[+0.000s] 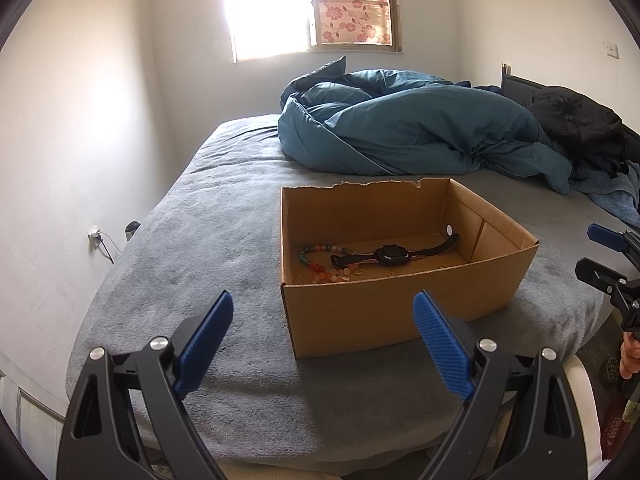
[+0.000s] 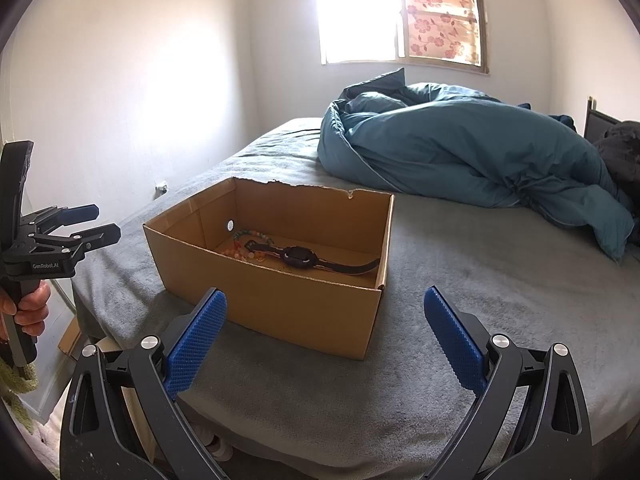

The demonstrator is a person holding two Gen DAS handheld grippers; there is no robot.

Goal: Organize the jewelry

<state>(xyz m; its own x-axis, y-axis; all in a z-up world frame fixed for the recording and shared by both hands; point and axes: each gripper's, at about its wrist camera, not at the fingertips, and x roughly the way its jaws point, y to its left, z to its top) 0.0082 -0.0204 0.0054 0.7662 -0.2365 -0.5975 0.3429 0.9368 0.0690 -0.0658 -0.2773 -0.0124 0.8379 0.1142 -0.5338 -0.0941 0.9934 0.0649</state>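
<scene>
Both tools hover low over the near edge of the bed (image 1: 224, 208), each angled slightly down toward the cardboard box (image 1: 384, 312). The left hand-held gripper (image 1: 324, 336) is spread wide and grips nothing — its blue ribbed pads (image 1: 440, 344) frame the box's near wall. The right hand-held gripper (image 2: 326, 332) is likewise spread wide and empty, pointing at the box's front corner from the other side. In the right wrist view, the left tool appears at the far left, level and aimed rightward, with a hand (image 2: 30, 308) curled around its grip below; in the left wrist view, the right tool shows at the far right edge, fingertips of the holding hand (image 1: 630, 354) just visible.

The jewelry lies on the box floor: a multicoloured bead bracelet (image 1: 316, 260) at the left end, a black wristwatch (image 1: 394, 256) stretched flat beside it, and some small gold pieces (image 1: 358, 271) near the front wall — too small to identify. A rumpled teal duvet (image 1: 416, 132) is heaped farther back on the bed.
</scene>
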